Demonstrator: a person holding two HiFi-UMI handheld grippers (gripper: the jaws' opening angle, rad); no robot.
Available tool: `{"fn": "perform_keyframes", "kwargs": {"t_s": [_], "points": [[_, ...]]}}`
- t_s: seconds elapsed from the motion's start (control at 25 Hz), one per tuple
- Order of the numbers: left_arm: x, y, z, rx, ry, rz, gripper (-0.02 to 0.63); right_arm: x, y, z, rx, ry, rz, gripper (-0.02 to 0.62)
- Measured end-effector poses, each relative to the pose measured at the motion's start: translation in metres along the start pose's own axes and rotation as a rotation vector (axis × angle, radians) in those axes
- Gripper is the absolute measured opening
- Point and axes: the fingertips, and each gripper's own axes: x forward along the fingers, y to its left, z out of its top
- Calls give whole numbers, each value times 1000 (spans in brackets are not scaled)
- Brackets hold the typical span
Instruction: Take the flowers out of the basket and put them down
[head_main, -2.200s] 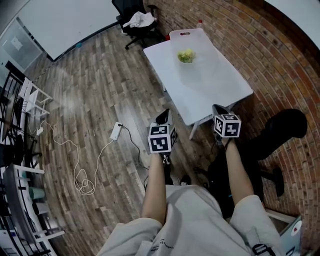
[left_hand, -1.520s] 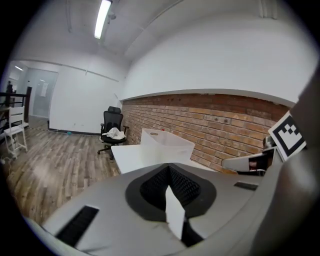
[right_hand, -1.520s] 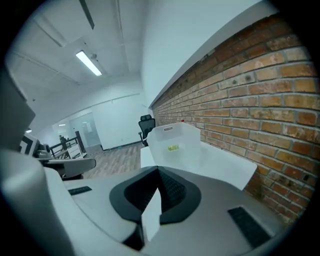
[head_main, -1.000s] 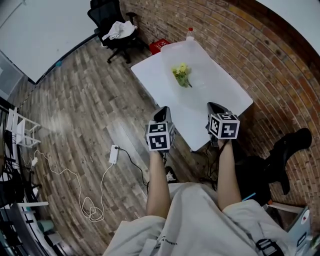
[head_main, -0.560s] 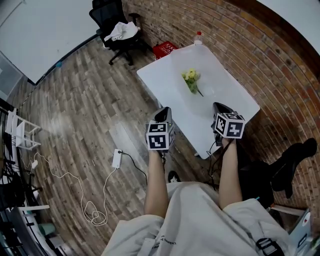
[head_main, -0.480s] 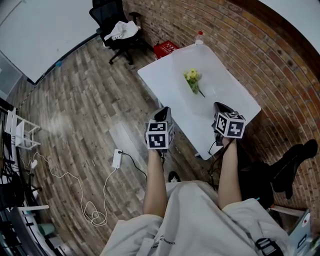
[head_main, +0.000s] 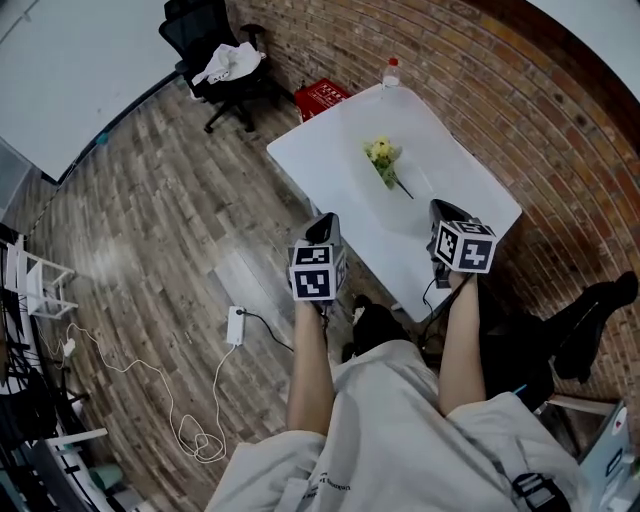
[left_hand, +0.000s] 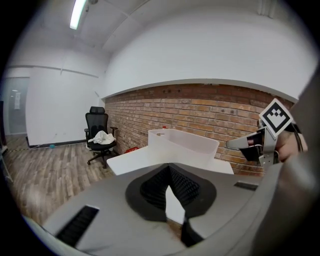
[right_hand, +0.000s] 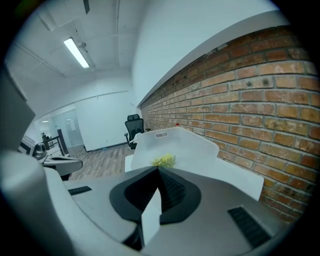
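Moved nearer the flowers (head_main: 382, 156) in the basket (right_hand: 195, 145). Left hand-held gripper (head_main: 325, 228) and right hand-held gripper (head_main: 442, 210) short of flowers, jaws together, empty. Removal not yet begun.

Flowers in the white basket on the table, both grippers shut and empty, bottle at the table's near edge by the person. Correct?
No: the head view shows the bottle at the table's far corner by the brick wall, not the near edge. The rest holds: flowers in the white basket, left gripper and right gripper shut and empty.
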Motion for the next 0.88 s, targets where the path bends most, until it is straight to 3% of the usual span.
{"fn": "perform_keyframes", "kwargs": {"t_s": [0.28, 0.48, 0.88], "points": [[35, 18, 9, -30, 0, -20, 25, 24, -13, 21, 0, -3, -23, 25], [58, 27, 24, 48, 18, -24, 25, 36, -17, 45, -12, 3, -29, 25], [116, 46, 57, 44, 36, -87, 25, 87, -13, 76, -12, 40, -10, 25]]}}
